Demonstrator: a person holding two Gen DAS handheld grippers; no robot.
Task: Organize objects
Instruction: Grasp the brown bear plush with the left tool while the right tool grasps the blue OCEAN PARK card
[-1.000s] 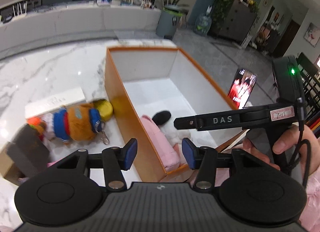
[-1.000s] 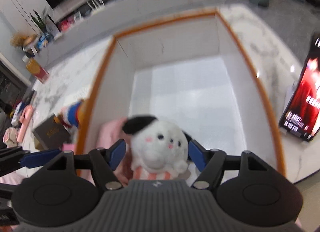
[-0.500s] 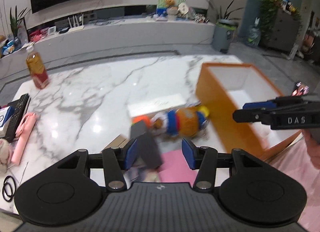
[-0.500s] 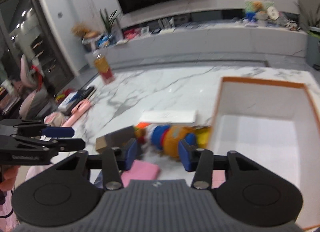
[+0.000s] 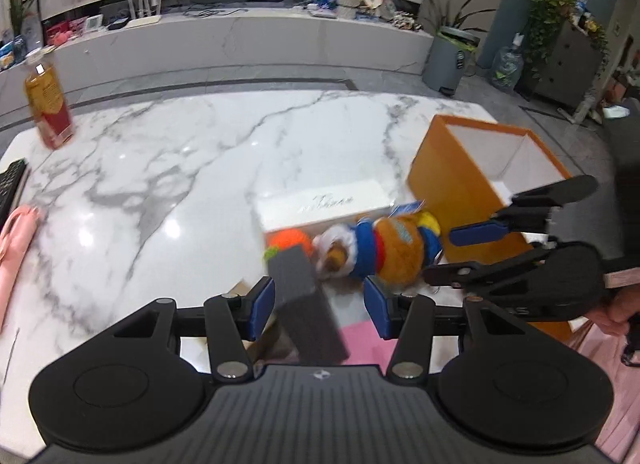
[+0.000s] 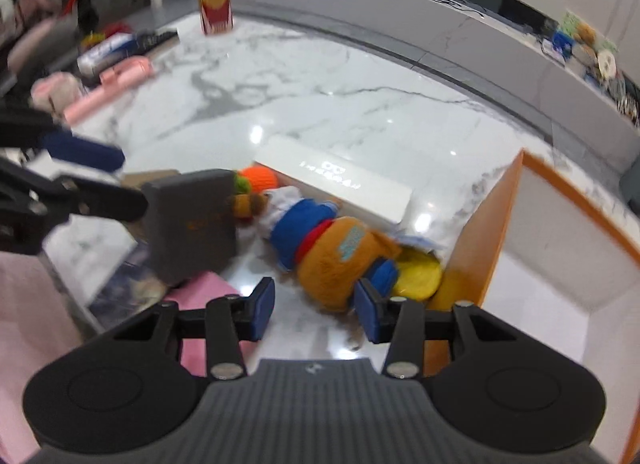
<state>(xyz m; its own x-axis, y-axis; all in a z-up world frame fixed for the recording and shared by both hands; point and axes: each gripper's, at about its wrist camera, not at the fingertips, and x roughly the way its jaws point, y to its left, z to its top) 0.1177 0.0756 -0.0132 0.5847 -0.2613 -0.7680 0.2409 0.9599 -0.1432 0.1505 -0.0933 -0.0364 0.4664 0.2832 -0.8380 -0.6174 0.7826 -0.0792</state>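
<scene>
Reaching for the next item: the right gripper (image 6: 315,310), jaws apart and empty after closing partway, is aimed at the orange plush toy (image 6: 336,260). The left gripper (image 5: 319,306), also apart and empty, is held over the grey box (image 5: 306,300). Transfer into the orange bin (image 6: 472,248) at 2 o'clock is judged next.

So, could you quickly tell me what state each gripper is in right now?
Left gripper: open, holding nothing; the grey box lies under its jaws.
Right gripper: open, holding nothing; its jaws have just been closing, with the plush toy below them.
</scene>
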